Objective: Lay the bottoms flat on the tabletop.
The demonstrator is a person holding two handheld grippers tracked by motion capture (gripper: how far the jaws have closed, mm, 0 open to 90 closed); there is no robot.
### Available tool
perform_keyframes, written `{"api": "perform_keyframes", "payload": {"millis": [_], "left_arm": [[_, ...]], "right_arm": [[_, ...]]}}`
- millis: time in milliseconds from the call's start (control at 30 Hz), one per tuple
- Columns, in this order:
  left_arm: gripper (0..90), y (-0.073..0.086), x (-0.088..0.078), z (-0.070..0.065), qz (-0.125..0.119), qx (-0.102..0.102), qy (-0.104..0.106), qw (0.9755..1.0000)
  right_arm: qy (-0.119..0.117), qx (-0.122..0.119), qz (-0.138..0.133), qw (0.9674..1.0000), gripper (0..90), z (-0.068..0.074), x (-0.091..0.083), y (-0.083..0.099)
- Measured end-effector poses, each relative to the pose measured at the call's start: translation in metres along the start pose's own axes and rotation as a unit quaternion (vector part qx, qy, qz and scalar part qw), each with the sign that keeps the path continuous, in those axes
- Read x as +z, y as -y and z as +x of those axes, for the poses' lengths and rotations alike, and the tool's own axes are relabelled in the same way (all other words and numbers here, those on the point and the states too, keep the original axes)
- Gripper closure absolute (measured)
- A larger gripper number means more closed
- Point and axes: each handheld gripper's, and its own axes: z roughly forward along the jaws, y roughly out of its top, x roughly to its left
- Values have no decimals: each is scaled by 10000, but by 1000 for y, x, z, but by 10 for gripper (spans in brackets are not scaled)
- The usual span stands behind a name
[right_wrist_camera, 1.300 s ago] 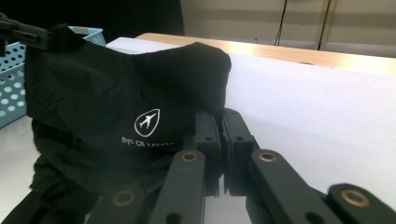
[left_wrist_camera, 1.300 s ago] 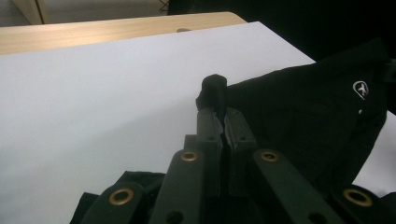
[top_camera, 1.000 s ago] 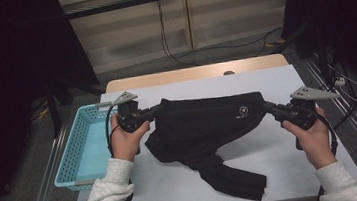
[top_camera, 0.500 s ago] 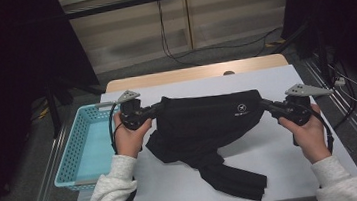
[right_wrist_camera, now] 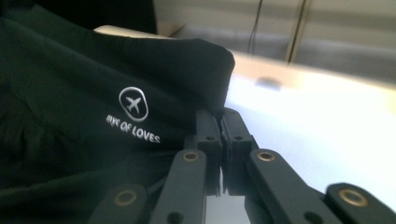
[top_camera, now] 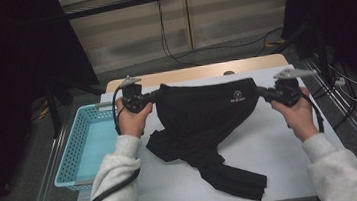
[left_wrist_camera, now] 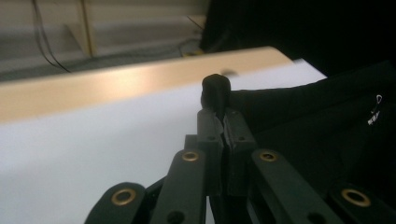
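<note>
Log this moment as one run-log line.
left gripper: shut on black fabric garment corner | right gripper: shut on opposite corner | garment: stretched between, over white table

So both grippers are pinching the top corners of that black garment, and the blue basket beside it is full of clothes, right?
Not quite. The blue basket is empty, as the high view shows. The left gripper and right gripper do pinch the black garment at its top corners.

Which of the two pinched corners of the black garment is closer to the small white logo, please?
The corner in the right gripper: the logo on the black garment sits beside it, while the left gripper holds the far, plain corner.
</note>
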Motion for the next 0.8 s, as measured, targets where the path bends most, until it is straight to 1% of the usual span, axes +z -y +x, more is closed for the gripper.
{"api": "perform_keyframes", "payload": {"millis": [33, 67, 100, 133, 167, 200, 233, 267, 300, 333, 367, 433, 467, 500, 533, 567, 600, 633, 667, 700, 733, 800], "left_arm": [[870, -7, 7, 1, -115, -36, -85, 9999], [864, -13, 15, 3, -250, -102, -158, 9995], [849, -17, 22, 3, -345, -85, -263, 9990], [765, -19, 30, 3, -365, -15, -362, 9987], [601, -19, 37, 3, -415, 18, -444, 9981], [481, -17, 40, 1, -407, 71, -489, 9979], [398, -13, 43, 0, -322, 67, -441, 9985], [330, -8, 46, -2, -207, -3, -351, 9992], [330, -1, 48, -4, -73, 14, -282, 9996], [295, 6, 48, -7, 26, 19, -188, 9998], [274, 14, 48, -10, 107, -7, -105, 9999], [233, 30, 44, -15, 307, -17, 18, 9995], [219, 39, 41, -18, 335, -32, 62, 9994], [216, 46, 37, -21, 377, 20, 115, 9992], [213, 53, 33, -24, 420, 42, 158, 9990], [207, 61, 30, -27, 479, 60, 146, 9987], [190, 67, 26, -29, 563, 92, 169, 9982], [179, 74, 23, -31, 592, 78, 174, 9981], [173, 79, 19, -33, 667, 129, 165, 9976], [160, 85, 16, -35, 690, 162, 186, 9973], [160, 89, 13, -37, 736, 176, 167, 9970], [138, 97, 7, -41, 759, 291, 170, 9965]], "right_arm": [[138, 84, -101, 9998, 876, -5, 9, -12], [355, 155, -225, 9990, 872, -9, 17, -25], [467, 287, -411, 9977, 842, -13, 25, -37], [686, 342, -457, 9960, 717, -14, 33, -47], [932, 355, -437, 9941, 598, -15, 40, -54], [912, 407, -454, 9940, 586, -14, 45, -57], [842, 274, -289, 9957, 559, -6, 49, -51], [749, 210, -184, 9968, 451, -2, 49, -45], [749, 210, -184, 9968, 451, -2, 49, -45], [624, 126, -92, 9979, 458, 2, 48, -36], [559, 73, -21, 9984, 446, 6, 45, -26], [423, 17, 178, 9989, 396, 15, 39, -6], [323, 3, 235, 9992, 387, 21, 34, 4], [270, -50, 281, 9992, 377, 26, 30, 13], [207, -129, 384, 9990, 350, 32, 25, 22], [140, -197, 456, 9987, 329, 39, 20, 29], [120, -265, 486, 9984, 322, 44, 14, 36], [74, -313, 521, 9981, 316, 50, 9, 43], [-9, -295, 534, 9981, 306, 54, 4, 50], [-140, -266, 557, 9980, 276, 62, -5, 62], [-140, -266, 557, 9980, 276, 62, -5, 62], [-170, -308, 605, 9975, 262, 70, -13, 71]]}}
